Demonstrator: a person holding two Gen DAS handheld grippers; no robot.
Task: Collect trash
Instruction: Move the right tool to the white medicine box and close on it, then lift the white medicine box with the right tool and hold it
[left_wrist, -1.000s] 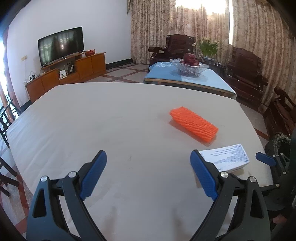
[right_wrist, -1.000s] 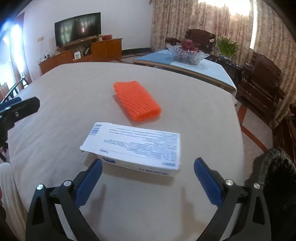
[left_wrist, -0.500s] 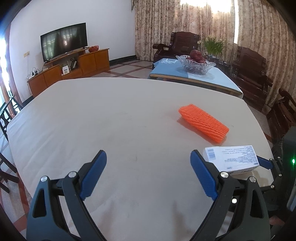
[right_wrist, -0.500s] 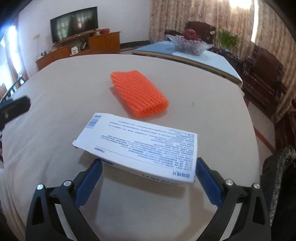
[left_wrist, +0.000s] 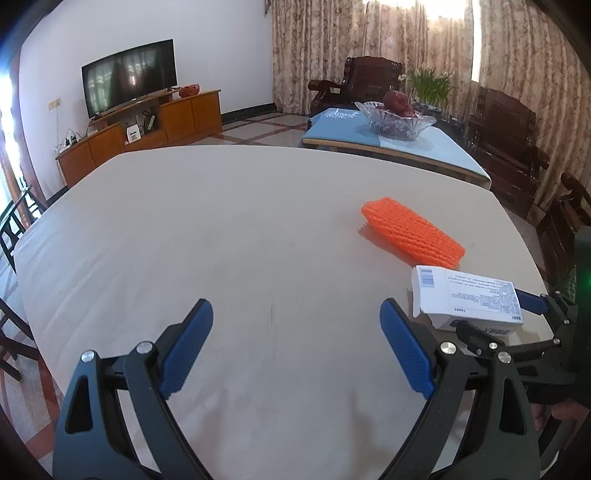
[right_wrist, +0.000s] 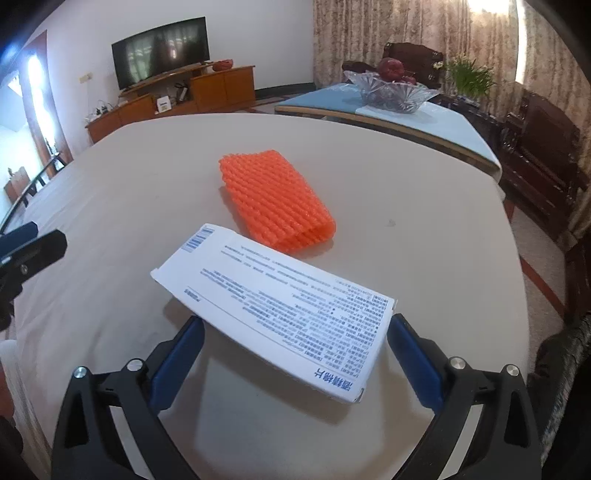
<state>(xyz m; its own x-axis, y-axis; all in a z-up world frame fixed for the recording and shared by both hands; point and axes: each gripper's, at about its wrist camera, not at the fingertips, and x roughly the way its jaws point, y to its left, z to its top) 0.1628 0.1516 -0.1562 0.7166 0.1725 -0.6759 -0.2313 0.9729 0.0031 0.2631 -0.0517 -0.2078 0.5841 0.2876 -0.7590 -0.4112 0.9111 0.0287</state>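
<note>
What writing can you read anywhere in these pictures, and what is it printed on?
White box, between the right gripper's fingers: large blue Chinese characters on its near end, seen upside down, not surely readable.
Same box, top face: many lines of small print, too small to read.
Same box, far corner: a blue barcode, digits unreadable.
Orange foam net, TV: no text visible.

Left wrist: we look low across the beige table (left_wrist: 221, 229), facing the far curtains.
Right wrist: further right, nearer the ribbed orange foam sleeve (right_wrist: 275, 195).
Shared: both.
</note>
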